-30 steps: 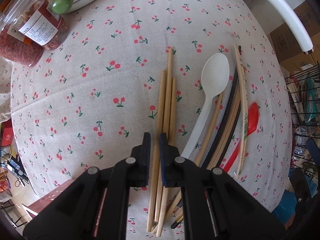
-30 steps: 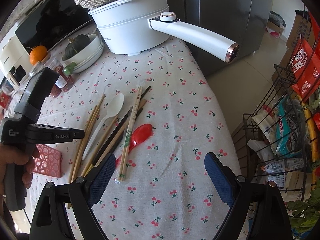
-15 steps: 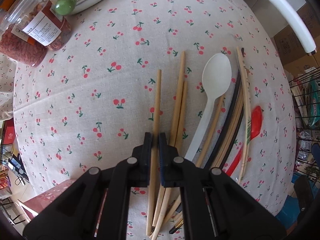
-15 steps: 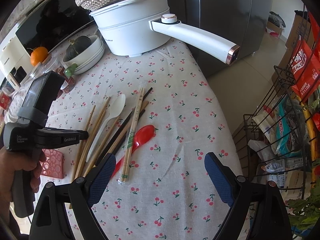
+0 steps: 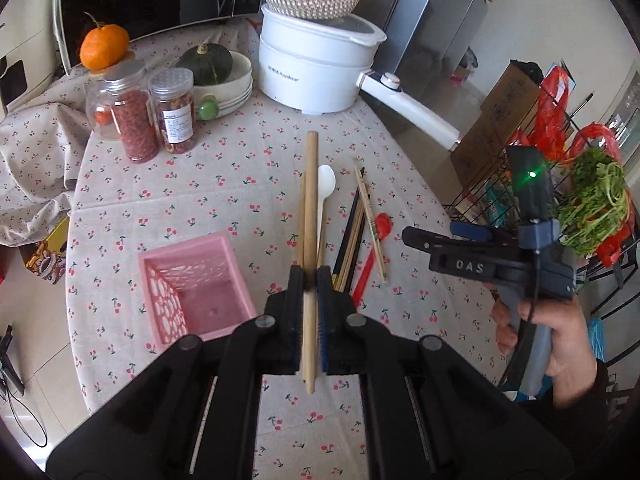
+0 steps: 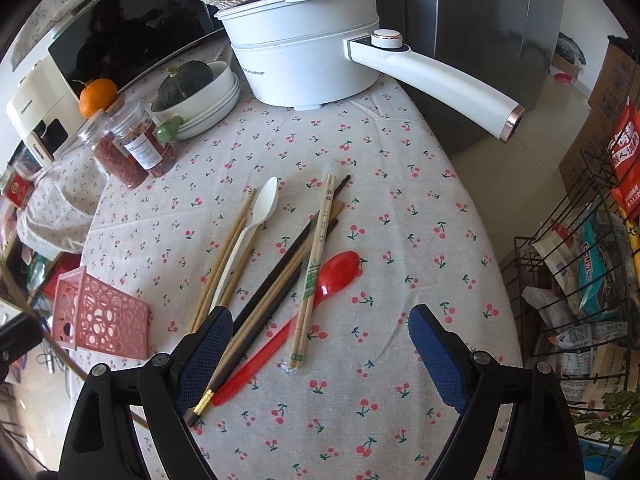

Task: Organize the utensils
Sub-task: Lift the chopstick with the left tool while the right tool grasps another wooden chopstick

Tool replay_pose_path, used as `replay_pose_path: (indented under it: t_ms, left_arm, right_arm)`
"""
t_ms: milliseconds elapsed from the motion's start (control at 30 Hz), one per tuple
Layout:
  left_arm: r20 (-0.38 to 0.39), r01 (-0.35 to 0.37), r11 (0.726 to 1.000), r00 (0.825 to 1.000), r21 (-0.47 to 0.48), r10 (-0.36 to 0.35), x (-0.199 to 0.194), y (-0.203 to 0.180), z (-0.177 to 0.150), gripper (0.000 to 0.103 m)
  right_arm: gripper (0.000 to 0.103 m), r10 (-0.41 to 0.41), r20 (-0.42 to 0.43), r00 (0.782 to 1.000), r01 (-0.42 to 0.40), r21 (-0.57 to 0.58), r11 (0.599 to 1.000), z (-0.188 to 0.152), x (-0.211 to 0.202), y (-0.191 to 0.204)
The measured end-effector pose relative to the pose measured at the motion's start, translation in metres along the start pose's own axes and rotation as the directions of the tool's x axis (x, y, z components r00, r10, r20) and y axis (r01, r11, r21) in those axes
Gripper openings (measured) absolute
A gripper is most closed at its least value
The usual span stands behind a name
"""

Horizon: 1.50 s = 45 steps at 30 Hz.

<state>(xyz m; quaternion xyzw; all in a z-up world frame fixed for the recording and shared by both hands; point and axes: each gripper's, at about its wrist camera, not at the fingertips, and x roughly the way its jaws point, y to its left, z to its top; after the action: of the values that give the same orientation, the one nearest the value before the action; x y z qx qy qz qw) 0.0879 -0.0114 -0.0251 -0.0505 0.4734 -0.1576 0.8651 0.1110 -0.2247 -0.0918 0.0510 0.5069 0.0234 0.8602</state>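
Chopstick (image 5: pixel 309 216) is now lifted off the cloth, clamped in left gripper (image 5: pixel 310 280), basket (image 5: pixel 196 280) waiting at nine o'clock; right gripper (image 6: pixel 320 344) gapes.

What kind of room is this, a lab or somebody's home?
Most likely a home kitchen or dining corner: a cherry-print tablecloth, a white electric pot, jars of dried food, and a fridge behind.

Both grippers are black plastic with silver screws, blue textured fingers (image 6: pixel 438 354) and white "DAS" lettering.
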Motion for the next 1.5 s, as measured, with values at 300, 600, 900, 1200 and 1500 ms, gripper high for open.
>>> replay_pose_path:
  t_ms: [300,600,900,1200,1500]
  left_arm:
    - [0.122,0.049,0.998,0.992,-0.029,-0.046,-0.044,0.034,-0.026,0.007]
    - [0.137,0.077,0.992,0.989,-0.099,-0.063,-0.056,0.074,-0.034,0.007]
    - [0.140,0.077,0.991,0.988,-0.110,-0.061,-0.056,0.079,-0.035,0.007]
    - [0.125,0.051,0.991,0.992,-0.124,-0.036,-0.051,0.080,-0.036,0.007]
    - [0.251,0.065,0.994,0.967,-0.093,-0.040,-0.091,0.068,-0.040,0.007]
  right_arm:
    - [0.027,0.172,-0.082,0.982,-0.172,0.007,0.985,0.018,0.034,0.051]
    - [0.012,0.184,-0.156,0.970,-0.181,0.033,0.983,0.042,0.098,0.089]
    - [0.011,0.038,-0.179,0.983,-0.041,-0.009,0.999,0.042,0.119,0.102]
    - [0.010,-0.102,-0.104,0.989,0.086,-0.142,0.986,0.032,0.128,0.131]
    - [0.006,0.185,0.083,0.979,-0.180,-0.066,0.981,0.017,0.016,0.096]
